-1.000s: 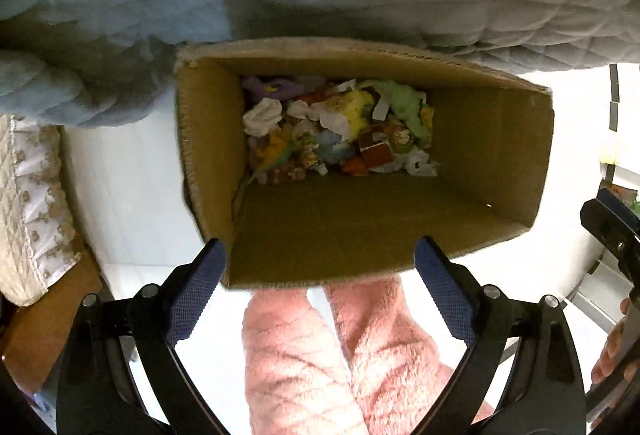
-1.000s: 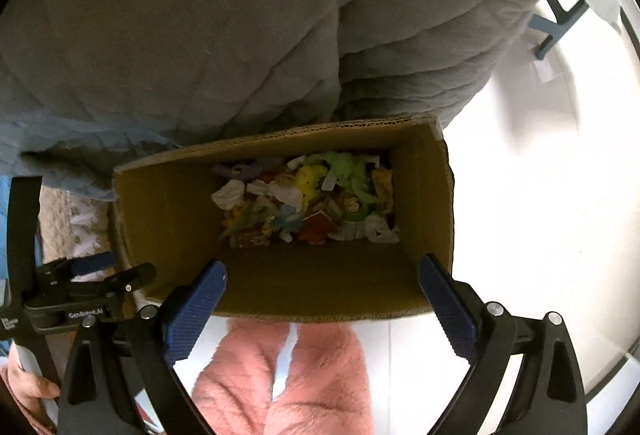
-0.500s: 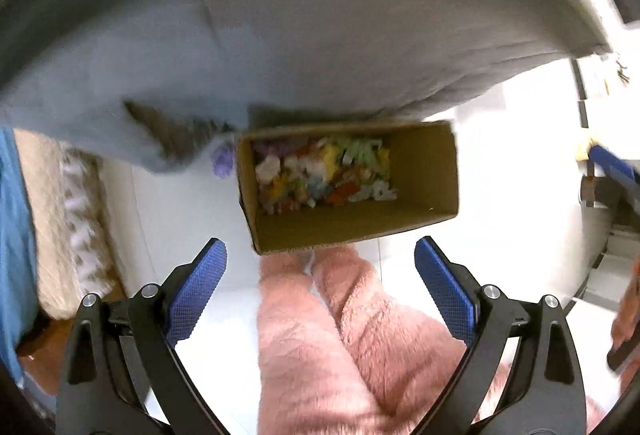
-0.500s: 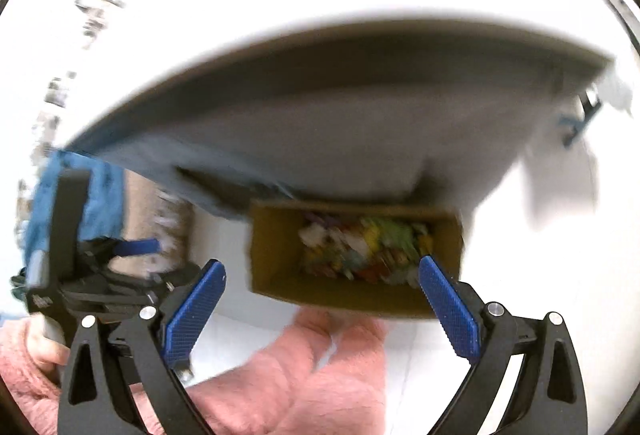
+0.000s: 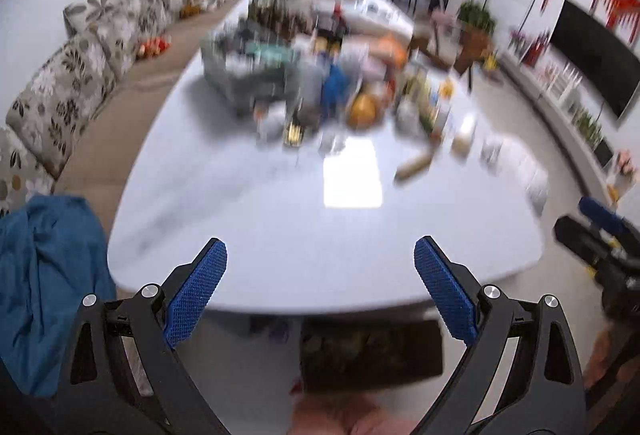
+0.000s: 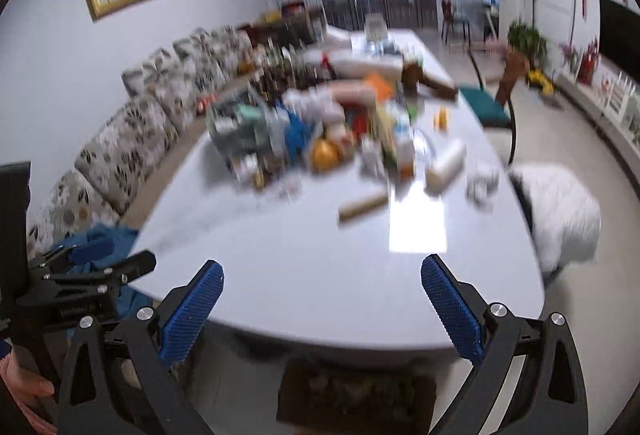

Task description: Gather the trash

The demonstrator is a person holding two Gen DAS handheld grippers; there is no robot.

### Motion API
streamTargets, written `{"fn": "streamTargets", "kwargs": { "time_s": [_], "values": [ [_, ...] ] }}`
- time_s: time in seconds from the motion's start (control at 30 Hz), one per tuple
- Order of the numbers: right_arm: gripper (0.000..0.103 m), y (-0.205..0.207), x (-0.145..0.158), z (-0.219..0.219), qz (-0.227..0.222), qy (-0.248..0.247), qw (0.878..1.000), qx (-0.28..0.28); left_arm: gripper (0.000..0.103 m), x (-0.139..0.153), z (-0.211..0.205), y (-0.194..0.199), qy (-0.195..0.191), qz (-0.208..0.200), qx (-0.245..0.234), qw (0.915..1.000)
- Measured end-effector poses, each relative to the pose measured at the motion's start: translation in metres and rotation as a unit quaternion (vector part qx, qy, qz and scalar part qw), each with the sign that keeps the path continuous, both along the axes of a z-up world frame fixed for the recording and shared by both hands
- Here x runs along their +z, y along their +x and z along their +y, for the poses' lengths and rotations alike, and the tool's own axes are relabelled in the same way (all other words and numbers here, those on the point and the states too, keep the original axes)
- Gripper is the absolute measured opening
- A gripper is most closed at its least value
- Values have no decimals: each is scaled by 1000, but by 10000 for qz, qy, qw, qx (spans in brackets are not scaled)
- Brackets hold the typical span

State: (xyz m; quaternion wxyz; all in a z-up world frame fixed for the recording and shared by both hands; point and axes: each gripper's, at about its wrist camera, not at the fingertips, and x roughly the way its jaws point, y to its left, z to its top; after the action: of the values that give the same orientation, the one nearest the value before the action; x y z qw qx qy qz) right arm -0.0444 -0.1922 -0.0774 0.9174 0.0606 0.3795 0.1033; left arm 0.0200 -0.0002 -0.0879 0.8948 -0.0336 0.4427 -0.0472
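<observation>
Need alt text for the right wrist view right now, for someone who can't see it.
The open, empty right gripper faces a white table with blurred clutter at its far end. A cardboard box sits on the floor below; the left gripper shows at left.

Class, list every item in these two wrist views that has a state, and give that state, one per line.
Left gripper: open, holding nothing.
Right gripper: open, holding nothing.
Cardboard box: on the floor under the table edge, open-topped, holding mixed trash.
White table: near end bare, far end crowded with blurred items.
Brown roll: lying on its side.
Blue cloth: crumpled beside the table.
</observation>
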Motion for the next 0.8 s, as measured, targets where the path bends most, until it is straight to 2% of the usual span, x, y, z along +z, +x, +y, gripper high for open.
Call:
{"fn": "streamTargets", "kwargs": {
  "time_s": [0.1,0.2,0.27,0.4,0.8],
  "values": [
    [98,6,28,3,-289,-36,9996,5,92,29,3,7,-12,-325,134,9994],
    [98,4,39,5,-482,-37,9988,-28,92,53,4,10,-18,-606,204,9980],
    [98,3,48,5,-587,-9,9983,-9,92,61,7,11,86,-652,390,9971],
    [98,0,61,7,-786,-62,9969,4,92,77,15,10,15,-769,432,9961],
    [98,-7,75,10,-892,-75,9960,-7,92,84,24,6,43,-872,508,9949]
  ]
}}
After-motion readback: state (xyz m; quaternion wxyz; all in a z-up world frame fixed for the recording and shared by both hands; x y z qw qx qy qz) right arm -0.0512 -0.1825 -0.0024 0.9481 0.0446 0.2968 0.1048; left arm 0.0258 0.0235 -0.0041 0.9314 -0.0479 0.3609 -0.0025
